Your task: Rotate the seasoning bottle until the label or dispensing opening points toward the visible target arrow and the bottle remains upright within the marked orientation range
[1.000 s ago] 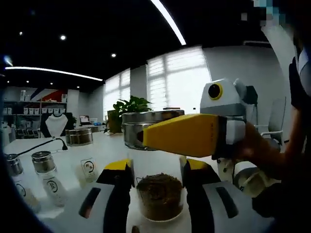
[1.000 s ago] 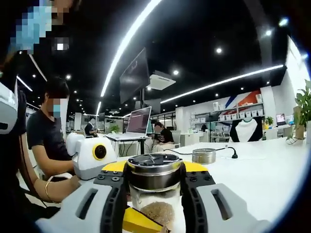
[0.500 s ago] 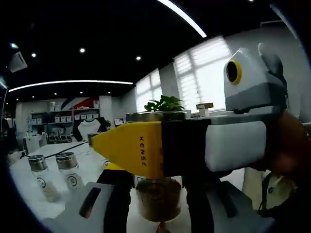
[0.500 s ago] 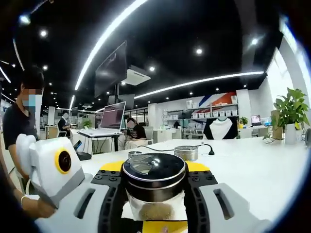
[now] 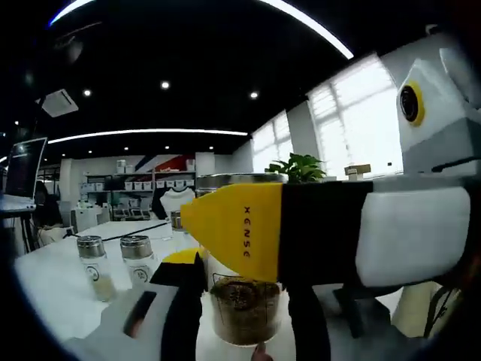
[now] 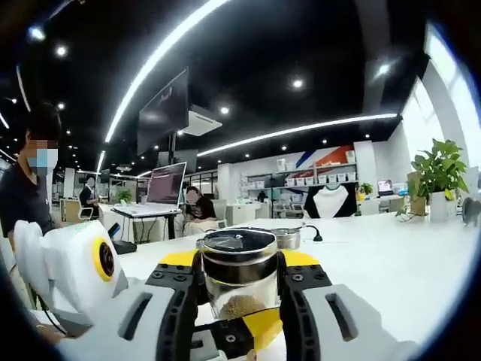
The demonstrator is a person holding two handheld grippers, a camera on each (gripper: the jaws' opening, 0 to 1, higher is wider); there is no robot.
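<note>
**A:** Where is the seasoning bottle (image 6: 240, 272) sitting right now?

**B:** It is standing upright on the white table (image 6: 391, 263), with both tools on it. In the right gripper view, the right gripper (image 6: 239, 297) is closing narrow on the metal cap (image 6: 240, 252) and the top of the glass. In the left gripper view, the left gripper (image 5: 246, 301) is clamping the lower glass body, where the brown seasoning (image 5: 246, 310) is showing.

**A:** How is it going to handle, in your judgement?

**B:** I am reading it as light, since it is only partly filled. The glass is stiff but smooth, so it is likely slipping under hard pads if the squeeze is weak, and it is breakable if it tips. The cap is probably knurled or ridged metal, though I cannot tell.

**A:** So where would you be taking hold?

**B:** Low on the body to keep it from toppling, and at the cap for turning. A twist at the cap alone may be loosening the lid rather than turning the bottle.

**A:** Anything nearby?

**B:** Two spare bottles (image 5: 113, 265) are standing well apart to the side. I am not seeing any arrow or label.
</note>
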